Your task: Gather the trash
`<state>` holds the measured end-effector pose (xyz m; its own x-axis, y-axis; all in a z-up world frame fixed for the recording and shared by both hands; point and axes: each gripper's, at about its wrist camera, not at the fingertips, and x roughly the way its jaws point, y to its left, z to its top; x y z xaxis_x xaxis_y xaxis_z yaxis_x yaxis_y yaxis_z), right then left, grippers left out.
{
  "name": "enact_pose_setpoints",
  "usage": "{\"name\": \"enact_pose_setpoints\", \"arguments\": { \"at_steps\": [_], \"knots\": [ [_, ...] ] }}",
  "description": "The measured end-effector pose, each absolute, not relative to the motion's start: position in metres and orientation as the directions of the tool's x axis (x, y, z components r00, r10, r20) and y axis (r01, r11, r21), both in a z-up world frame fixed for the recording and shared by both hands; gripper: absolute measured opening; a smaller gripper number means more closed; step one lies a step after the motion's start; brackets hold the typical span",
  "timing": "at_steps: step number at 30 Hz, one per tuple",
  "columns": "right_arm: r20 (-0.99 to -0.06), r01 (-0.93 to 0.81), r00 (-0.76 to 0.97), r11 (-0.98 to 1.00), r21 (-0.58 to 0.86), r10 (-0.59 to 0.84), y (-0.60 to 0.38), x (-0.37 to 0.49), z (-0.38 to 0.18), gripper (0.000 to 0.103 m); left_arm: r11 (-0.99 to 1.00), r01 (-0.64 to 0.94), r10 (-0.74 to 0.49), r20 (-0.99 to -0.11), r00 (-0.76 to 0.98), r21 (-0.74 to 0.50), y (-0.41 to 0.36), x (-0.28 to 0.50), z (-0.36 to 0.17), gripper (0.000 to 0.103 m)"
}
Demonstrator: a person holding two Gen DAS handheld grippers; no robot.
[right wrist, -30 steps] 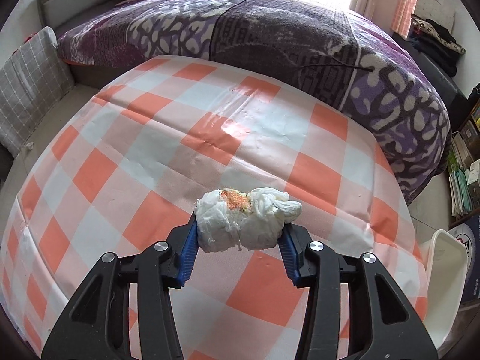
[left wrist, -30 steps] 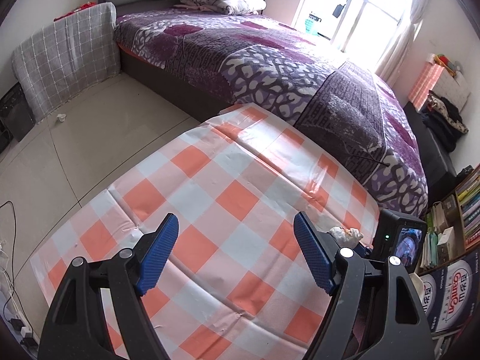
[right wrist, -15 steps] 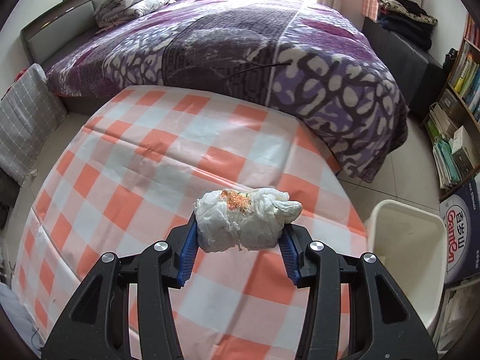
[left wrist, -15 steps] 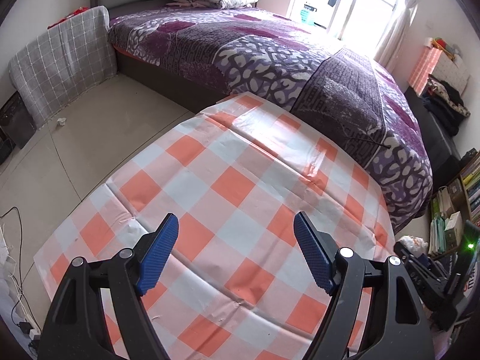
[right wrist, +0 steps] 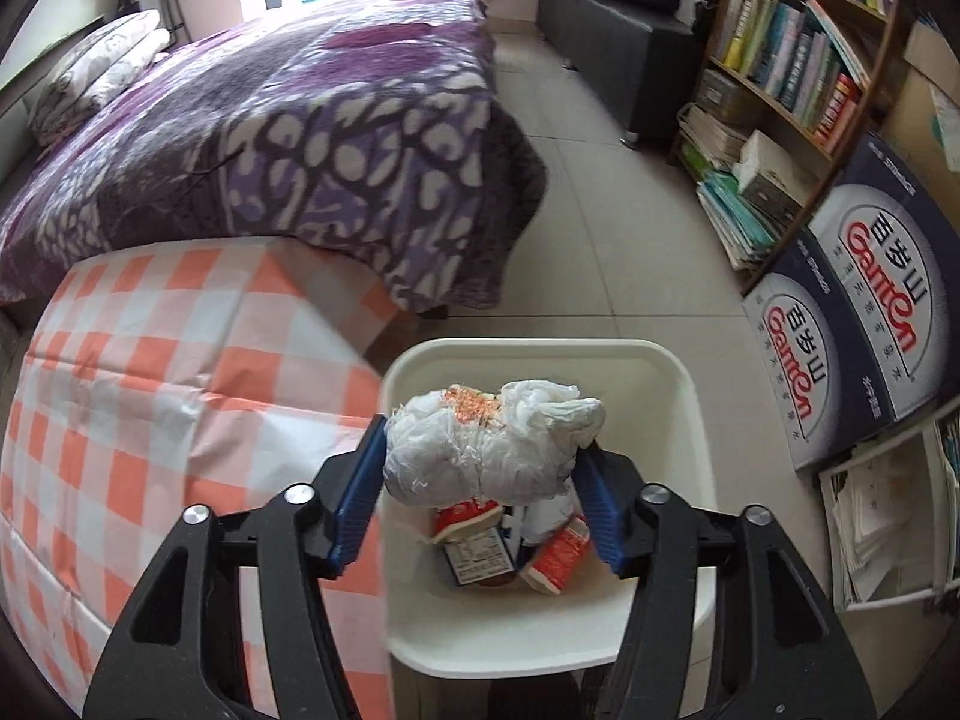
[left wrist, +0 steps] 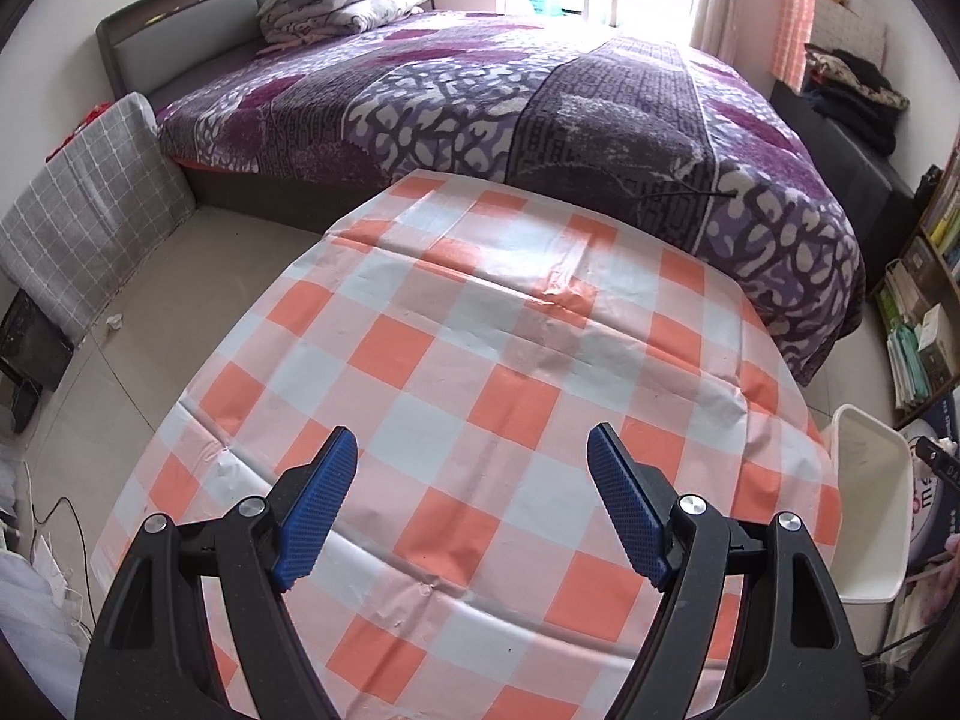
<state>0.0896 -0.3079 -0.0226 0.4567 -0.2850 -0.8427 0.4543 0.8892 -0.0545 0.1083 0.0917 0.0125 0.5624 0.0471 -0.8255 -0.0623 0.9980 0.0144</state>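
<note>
A crumpled white tissue wad [right wrist: 486, 450] with orange crumbs on top sits between the blue pads of my right gripper [right wrist: 478, 438]. The jaws are opening, and both pads still touch the wad. It hangs directly over a white plastic bin [right wrist: 540, 354] on the floor beside the table. Red-and-white wrappers [right wrist: 558, 552] lie in the bin's bottom. My left gripper [left wrist: 473, 438] is open and empty above the orange-checked tablecloth [left wrist: 480, 330]. In the left wrist view the bin [left wrist: 864, 480] stands past the table's right edge.
A bed with a purple cover [left wrist: 540, 108] runs behind the table. A bookshelf [right wrist: 798, 60] and dark printed cartons [right wrist: 870, 312] stand right of the bin. A grey checked cushion [left wrist: 90, 210] leans at the left wall, with cables [left wrist: 48, 528] on the floor.
My right gripper swung right from over the table to above the bin, carrying the wad, and its jaws stand slightly wider. The left gripper shifted and rolled over the tablecloth, still open.
</note>
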Motion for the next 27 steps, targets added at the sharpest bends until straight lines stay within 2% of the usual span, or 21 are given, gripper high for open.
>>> {"name": "enact_pose_setpoints", "arguments": {
  "at_steps": [1, 6, 13, 14, 18, 20, 22, 27],
  "knots": [
    [-0.836, 0.484, 0.458, 0.874, -0.051, -0.303, -0.318, 0.084, -0.021, 0.081, 0.999, -0.052, 0.044, -0.823, 0.567, 0.018, 0.087, 0.108, 0.013, 0.077],
    [-0.798, 0.565, 0.482, 0.824, -0.034, -0.363, -0.352, 0.064, -0.009, 0.094, 0.998, -0.018, 0.054, -0.770, 0.635, 0.055, 0.064, 0.100, 0.023, 0.085],
    [-0.749, 0.599, 0.533, 0.801, 0.006, -0.393, -0.362, 0.042, 0.012, 0.094, 0.995, -0.079, 0.095, -0.644, 0.759, 0.054, 0.055, 0.081, 0.048, 0.089],
    [-0.738, 0.598, 0.541, 0.802, 0.001, -0.403, -0.358, 0.039, 0.016, 0.094, 0.994, -0.097, 0.108, -0.621, 0.776, 0.052, 0.054, 0.076, 0.052, 0.094],
    [-0.616, 0.545, 0.666, 0.838, 0.017, -0.421, -0.322, 0.010, 0.041, 0.096, 0.988, -0.155, 0.146, -0.540, 0.829, 0.029, 0.052, 0.049, 0.062, 0.096],
    [-0.549, 0.501, 0.723, 0.865, -0.001, -0.420, -0.296, -0.004, 0.048, 0.096, 0.984, -0.179, 0.149, -0.544, 0.826, -0.002, 0.052, 0.037, 0.060, 0.096],
    [-0.493, 0.462, 0.764, 0.886, -0.036, -0.417, -0.267, -0.015, 0.050, 0.096, 0.979, -0.203, 0.148, -0.586, 0.797, -0.028, 0.051, 0.030, 0.054, 0.096],
    [-0.478, 0.324, 0.816, 0.942, -0.089, -0.325, -0.214, -0.025, 0.039, 0.096, 0.974, -0.223, 0.144, -0.631, 0.762, -0.047, 0.039, 0.008, 0.036, 0.096]
  ]
}}
